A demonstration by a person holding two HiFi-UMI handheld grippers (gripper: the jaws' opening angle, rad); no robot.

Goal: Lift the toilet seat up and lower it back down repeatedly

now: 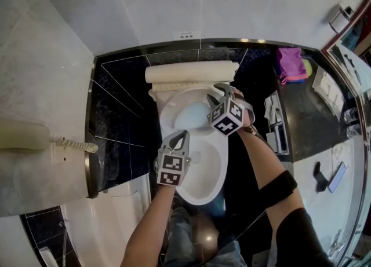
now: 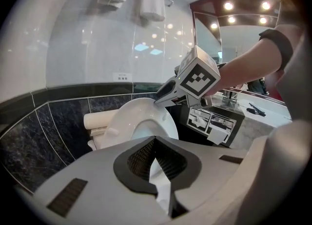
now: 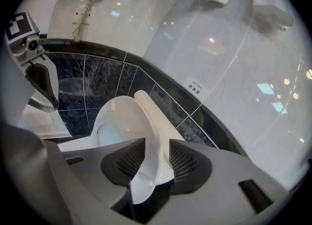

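Toilet seat (image 3: 127, 116) is partway up, tilted off the bowl (image 1: 204, 186), hinge end at the back wall. I can't tell from this whether you're on the up stroke or the down stroke, and the advice is the same for both.

- Swing it on the hinge arc. Let your wrist roll with the seat; don't drag it sideways or you'll load the hinge.
- Hold near the front edge, where you are now, for the best leverage.
- Going down: carry it all the way to the bowl and let go only once it rests there. Don't drop it.
- Going up: stop once it leans on the parts behind it, then release.

Right gripper (image 3: 155, 163): jaws moderately wide and clamped on the seat's rim, which runs edge-on between the pads. Both pads look to be bearing on it, so I read that as a real grip.

Left gripper (image 1: 184, 136): jaws closed, tips meeting, nothing between them. It hovers over the front of the bowl, apart from the seat. Hold it out of the seat's path.
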